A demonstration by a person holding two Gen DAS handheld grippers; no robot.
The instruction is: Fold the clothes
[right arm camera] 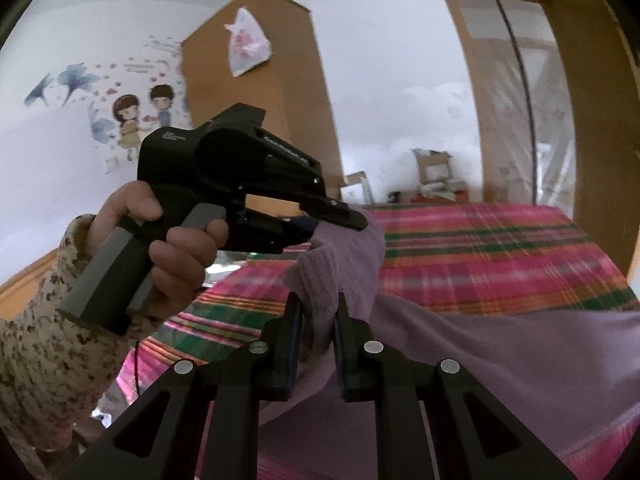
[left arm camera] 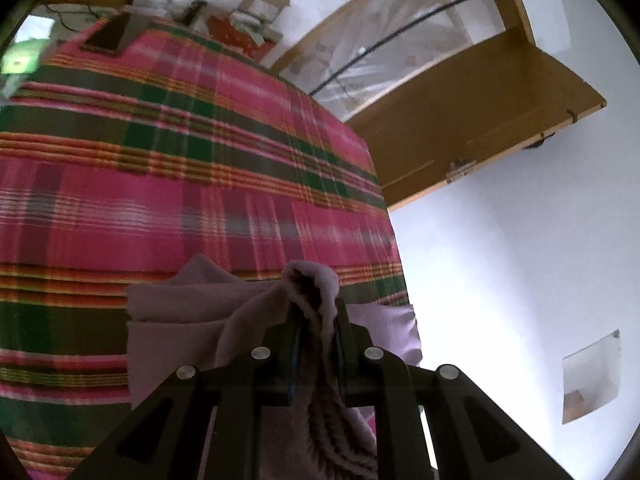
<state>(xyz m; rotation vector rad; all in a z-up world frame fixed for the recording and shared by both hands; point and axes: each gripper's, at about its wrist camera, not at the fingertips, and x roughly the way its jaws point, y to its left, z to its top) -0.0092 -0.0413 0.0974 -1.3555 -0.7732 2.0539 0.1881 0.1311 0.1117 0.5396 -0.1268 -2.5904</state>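
Fuzzy lilac garment [left arm camera: 312,288] pinched, seemingly ribbed.

bed: pink/green plaid cover [right arm camera: 480,256], fills lower-mid room
walls: white; cartoon boy+girl sticker [right arm camera: 140,116] left of bed
wardrobe [right arm camera: 264,92]: brown wood, behind bed, plastic bag [right arm camera: 246,44] hung on it
door [right arm camera: 516,92]: wood frame w/ glass, right of bed
boxes [right arm camera: 432,168]: beyond bed's far end
light: soft daylight

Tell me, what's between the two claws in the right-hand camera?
A bunched stretch of the purple garment spans from the right claw up to the left claw; both pinch it, in the right wrist view.
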